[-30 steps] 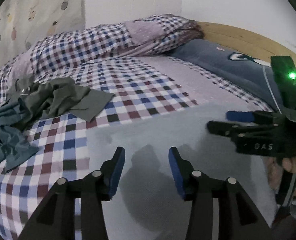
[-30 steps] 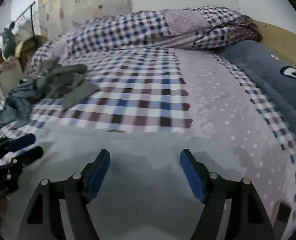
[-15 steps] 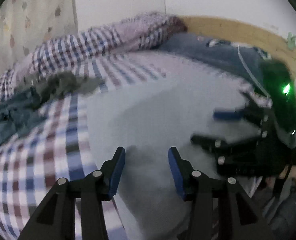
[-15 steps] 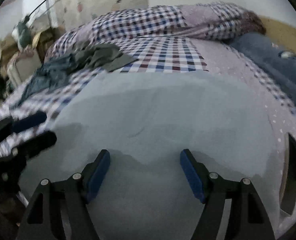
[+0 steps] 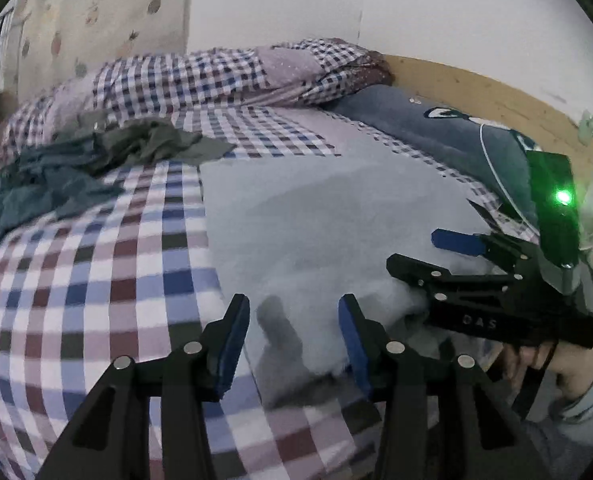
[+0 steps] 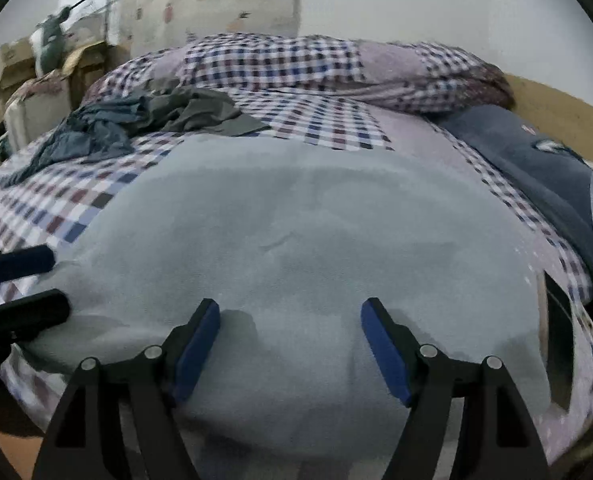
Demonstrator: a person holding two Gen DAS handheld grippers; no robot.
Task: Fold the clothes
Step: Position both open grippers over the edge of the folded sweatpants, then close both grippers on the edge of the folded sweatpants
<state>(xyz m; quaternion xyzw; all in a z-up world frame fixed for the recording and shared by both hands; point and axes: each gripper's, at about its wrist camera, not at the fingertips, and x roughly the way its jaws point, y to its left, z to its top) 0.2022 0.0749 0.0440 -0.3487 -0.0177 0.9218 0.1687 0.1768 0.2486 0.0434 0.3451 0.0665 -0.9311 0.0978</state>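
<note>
A light grey garment [image 5: 316,220] lies spread flat on the checked bed sheet [image 5: 76,280]. It fills the middle of the right wrist view as the same grey garment [image 6: 296,240]. My left gripper [image 5: 294,308] is open over the garment's near left corner, where the cloth bunches a little. My right gripper [image 6: 290,308] is open, wider, over the near edge. Neither grips cloth. In each view the other tool shows from the side: the right gripper [image 5: 420,254] and the left gripper [image 6: 52,280].
A heap of dark grey and teal clothes [image 5: 96,160] lies at the far left of the bed, seen too as the clothes heap [image 6: 136,120]. A rolled checked duvet [image 5: 216,76], a blue pillow [image 5: 436,132] and a wooden headboard [image 5: 476,92] lie behind. A hand [image 5: 568,372] holds the right tool.
Both grippers have drawn back toward the bed's near edge, and more of the grey garment now shows in front of them. Both stay open.
</note>
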